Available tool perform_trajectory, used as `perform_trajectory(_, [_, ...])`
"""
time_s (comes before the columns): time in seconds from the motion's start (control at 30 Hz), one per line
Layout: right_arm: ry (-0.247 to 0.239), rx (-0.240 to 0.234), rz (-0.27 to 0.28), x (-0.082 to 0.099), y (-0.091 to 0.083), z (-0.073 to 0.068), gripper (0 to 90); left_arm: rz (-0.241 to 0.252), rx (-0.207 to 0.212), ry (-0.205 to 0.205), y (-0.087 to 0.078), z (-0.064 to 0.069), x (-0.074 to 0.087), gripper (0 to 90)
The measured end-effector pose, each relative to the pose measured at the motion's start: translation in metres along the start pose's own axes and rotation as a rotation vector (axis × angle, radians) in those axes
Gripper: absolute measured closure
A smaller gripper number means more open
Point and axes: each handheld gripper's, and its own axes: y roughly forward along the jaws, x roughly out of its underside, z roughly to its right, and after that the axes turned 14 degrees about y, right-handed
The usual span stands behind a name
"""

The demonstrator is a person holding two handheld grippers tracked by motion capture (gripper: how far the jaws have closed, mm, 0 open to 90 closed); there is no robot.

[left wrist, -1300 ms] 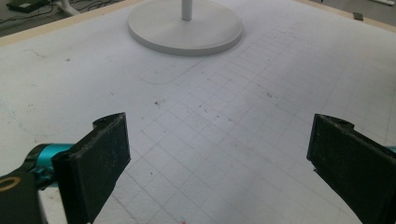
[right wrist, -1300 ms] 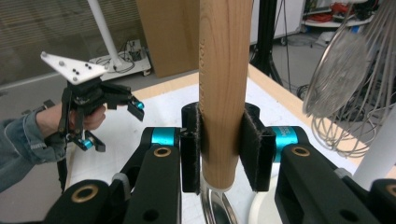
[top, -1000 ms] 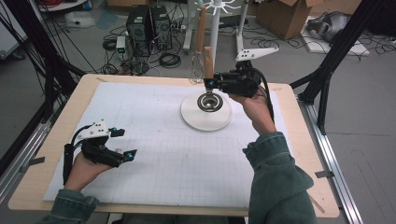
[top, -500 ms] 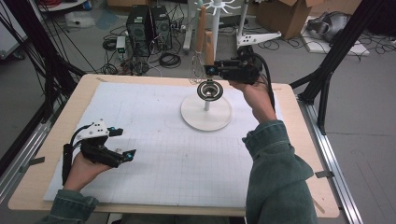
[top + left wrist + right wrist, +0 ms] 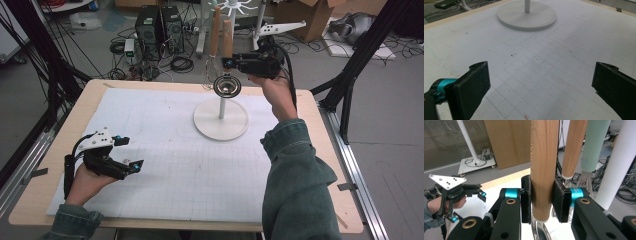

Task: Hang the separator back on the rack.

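The strainer (image 5: 227,86) hangs in the air above the white stand (image 5: 221,120) at the far middle of the table (image 5: 165,87), its wooden handle (image 5: 543,167) upright and its metal bowl facing the near side. The right gripper (image 5: 231,63) clamps that handle. Near left, well apart over bare gridded paper (image 5: 544,75), the left gripper (image 5: 127,154) rests with jaws wide open, holding nothing.

Left gripper (image 5: 131,152) jaws wide apart, right gripper (image 5: 226,61) raised, jaws clamped
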Motion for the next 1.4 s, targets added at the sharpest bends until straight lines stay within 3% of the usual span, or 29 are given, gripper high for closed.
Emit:
perform_trajectory(0.2, [-0.013, 0.011, 0.003, -0.011, -0.001, -0.002, 71.7, 0.002, 0.002, 0.003, 0.0, 0.0, -0.001, 2.2])
perform_trajectory(0.4, [0.007, 0.031, -0.002, -0.018, 0.001, 0.0, 71.7, 0.005, 0.002, 0.005, 0.0, 0.001, -0.002, 2.2])
perform_trajectory(1.4, [0.047, 0.103, 0.007, -0.015, 0.008, 0.014, 70.4, 0.009, 0.011, 0.003, -0.001, 0.0, -0.002, 2.2])
